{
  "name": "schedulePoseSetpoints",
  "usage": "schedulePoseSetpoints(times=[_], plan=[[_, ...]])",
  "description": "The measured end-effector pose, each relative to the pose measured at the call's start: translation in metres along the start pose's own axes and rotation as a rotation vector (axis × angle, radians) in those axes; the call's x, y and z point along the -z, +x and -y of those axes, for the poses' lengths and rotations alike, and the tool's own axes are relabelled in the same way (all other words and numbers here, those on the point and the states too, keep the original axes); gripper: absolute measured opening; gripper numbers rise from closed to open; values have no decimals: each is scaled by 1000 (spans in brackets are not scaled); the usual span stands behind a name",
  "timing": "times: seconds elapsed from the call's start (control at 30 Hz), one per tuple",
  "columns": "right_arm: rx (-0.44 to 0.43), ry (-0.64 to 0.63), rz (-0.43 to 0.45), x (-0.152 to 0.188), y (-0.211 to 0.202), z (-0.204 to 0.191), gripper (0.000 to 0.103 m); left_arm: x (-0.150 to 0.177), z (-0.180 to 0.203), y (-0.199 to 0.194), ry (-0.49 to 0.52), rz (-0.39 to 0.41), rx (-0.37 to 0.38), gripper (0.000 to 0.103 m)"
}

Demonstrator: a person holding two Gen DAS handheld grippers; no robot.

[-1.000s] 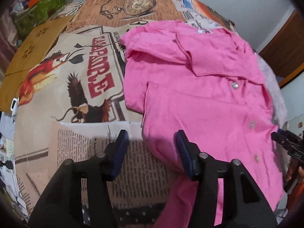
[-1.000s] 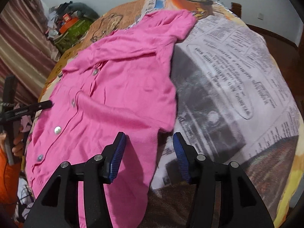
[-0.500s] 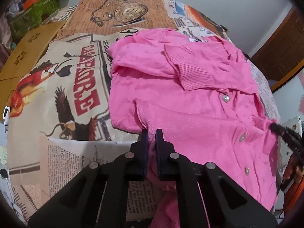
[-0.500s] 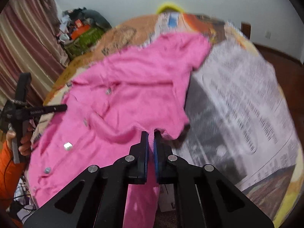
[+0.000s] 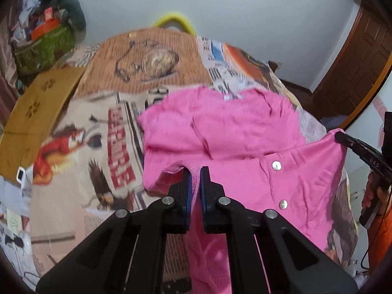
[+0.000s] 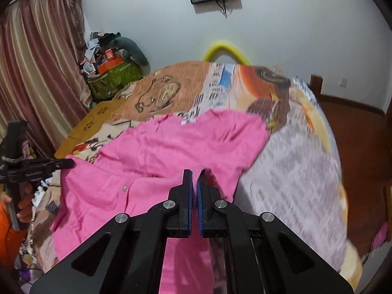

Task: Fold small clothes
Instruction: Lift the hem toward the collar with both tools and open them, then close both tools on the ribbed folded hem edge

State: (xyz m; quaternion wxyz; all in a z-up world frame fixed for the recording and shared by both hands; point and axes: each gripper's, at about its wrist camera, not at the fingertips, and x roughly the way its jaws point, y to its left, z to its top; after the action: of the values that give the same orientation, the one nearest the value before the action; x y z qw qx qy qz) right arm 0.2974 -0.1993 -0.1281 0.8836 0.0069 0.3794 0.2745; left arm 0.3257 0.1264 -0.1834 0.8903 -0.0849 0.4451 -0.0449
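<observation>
**Q:** What are the parts of the left gripper (image 5: 194, 171)?

**A:** Two matte black fingers, each with a blue pad (image 5: 187, 191) on its inner face. Behind them, angular black linkage arms with triangular cut-outs are pinned by round silver screws (image 5: 168, 200).

**Q:** Is the right gripper (image 6: 193, 175) built alike?

**A:** Yes: black fingers, blue pads (image 6: 199, 210), cut-out links and silver screw heads (image 6: 170, 204). Seen from the left wrist camera, its finger carries small pale lettering, too blurred to read.

**Q:** What does the person wear?

**A:** An orange sleeve (image 5: 378, 237), with a thin dark cable beside it.
</observation>
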Motion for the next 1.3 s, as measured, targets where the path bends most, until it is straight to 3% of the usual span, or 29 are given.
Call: schedulePoseSetpoints(times=[0.2, 0.37, 0.47, 0.5, 0.53, 0.6, 0.73, 1.0, 1.3], plan=[[41, -15, -24, -22, 34, 8, 3, -29, -8, 37, -14, -30, -52, 6], [53, 31, -93, -22, 65, 26, 3, -28, -21, 80, -39, -120, -117, 6], [58, 51, -131, -15, 74, 33, 5, -23, -27, 89, -56, -157, -111, 13], [61, 57, -142, -13, 74, 35, 12, -21, -29, 89, -64, -165, -111, 23], [64, 61, -155, -11, 73, 36, 27, -20, -30, 88, -71, -169, -112, 37], [73, 68, -156, -7, 66, 37, 51, -17, -32, 79, -82, -149, -106, 49], [71, 26, -142, 0, 45, 31, 62, -9, -30, 55, -78, -129, -94, 59], [66, 25, -185, 42, 11, 25, 62, 37, -18, 29, -64, -193, -44, 62], [67, 55, -264, 86, 8, 27, 62, 78, 3, 30, -23, -251, -30, 62]])
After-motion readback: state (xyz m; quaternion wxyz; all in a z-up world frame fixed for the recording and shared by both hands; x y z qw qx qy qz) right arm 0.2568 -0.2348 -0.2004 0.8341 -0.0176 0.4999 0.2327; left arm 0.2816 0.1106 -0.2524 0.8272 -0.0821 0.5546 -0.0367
